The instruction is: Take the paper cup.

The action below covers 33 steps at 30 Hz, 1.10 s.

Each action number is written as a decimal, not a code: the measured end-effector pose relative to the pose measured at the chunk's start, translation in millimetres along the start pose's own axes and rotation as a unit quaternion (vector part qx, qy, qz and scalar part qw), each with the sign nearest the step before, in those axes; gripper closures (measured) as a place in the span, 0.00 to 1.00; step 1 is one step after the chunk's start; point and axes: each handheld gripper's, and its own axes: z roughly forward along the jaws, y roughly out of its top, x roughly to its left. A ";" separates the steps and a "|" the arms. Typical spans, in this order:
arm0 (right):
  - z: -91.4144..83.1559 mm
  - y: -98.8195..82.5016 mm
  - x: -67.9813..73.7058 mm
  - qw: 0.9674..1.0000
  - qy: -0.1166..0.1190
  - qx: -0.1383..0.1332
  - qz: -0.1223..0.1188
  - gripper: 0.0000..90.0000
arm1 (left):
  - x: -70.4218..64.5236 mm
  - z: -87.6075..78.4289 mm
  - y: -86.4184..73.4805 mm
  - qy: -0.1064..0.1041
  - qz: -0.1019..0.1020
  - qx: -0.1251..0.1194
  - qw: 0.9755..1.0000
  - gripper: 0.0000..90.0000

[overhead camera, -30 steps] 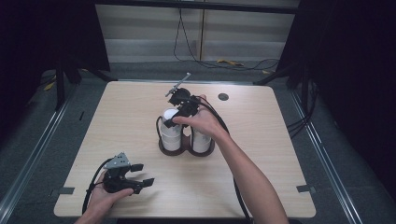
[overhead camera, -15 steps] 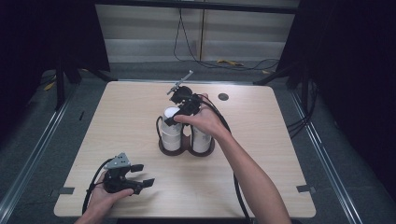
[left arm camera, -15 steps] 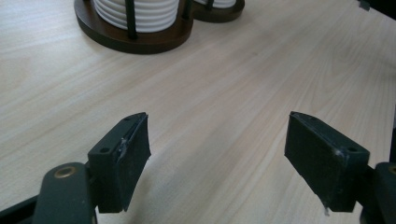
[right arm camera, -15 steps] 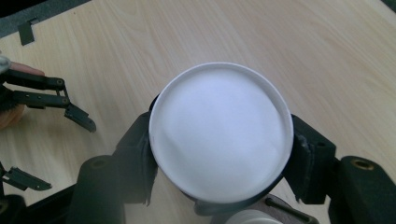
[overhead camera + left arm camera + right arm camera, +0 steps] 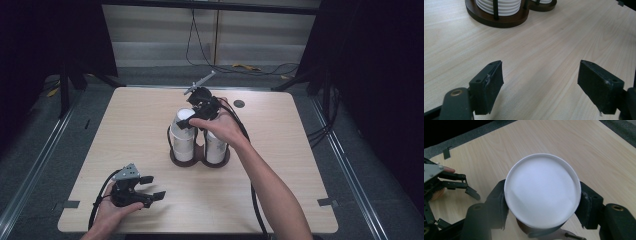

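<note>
The right gripper point(image 5: 192, 116) hangs over the left of 2 stacks of white paper cups, and its jaws pinch the top cup point(image 5: 542, 191) by its sides, one pad on each flank of the upturned white base. The jaws have just been closing, with that cup between them. The cup sits inverted on the left stack point(image 5: 183, 142), which stands in a dark wooden 2-ring holder point(image 5: 200, 159) near the middle of the counter point(image 5: 300, 150); the right stack point(image 5: 216, 147) stands in the other ring, partly behind the person's hand.

What the next move turns on is the line of the stack: its long axis runs straight up from the holder, and the right gripper looks down along that axis, so the cup lies directly between and just below its jaws. A clean lift would probably have to follow that vertical line, or the cup could drag the one beneath it.

The left gripper point(image 5: 147, 187) rests at the near left of the counter, well apart from the holder. Its jaws stand spread with bare wood between them and have just been opening. The right hand is plainly the nearer one.
</note>
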 end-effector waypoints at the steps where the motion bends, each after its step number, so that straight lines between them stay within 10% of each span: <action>1: -0.7 0.3 -0.2 1.000 0.000 -0.002 -0.001 0.41 | 0.2 -0.1 0.1 0.000 -0.001 0.000 1.000 0.22; 10: -8.2 0.2 -0.6 1.000 0.001 -0.016 -0.007 0.41 | -1.5 0.5 1.7 0.026 0.003 -0.004 1.000 0.18; 33: -32.3 -12.5 1.9 0.996 0.011 -0.091 0.009 0.41 | -9.1 -8.2 14.8 -0.012 0.038 -0.053 0.998 0.28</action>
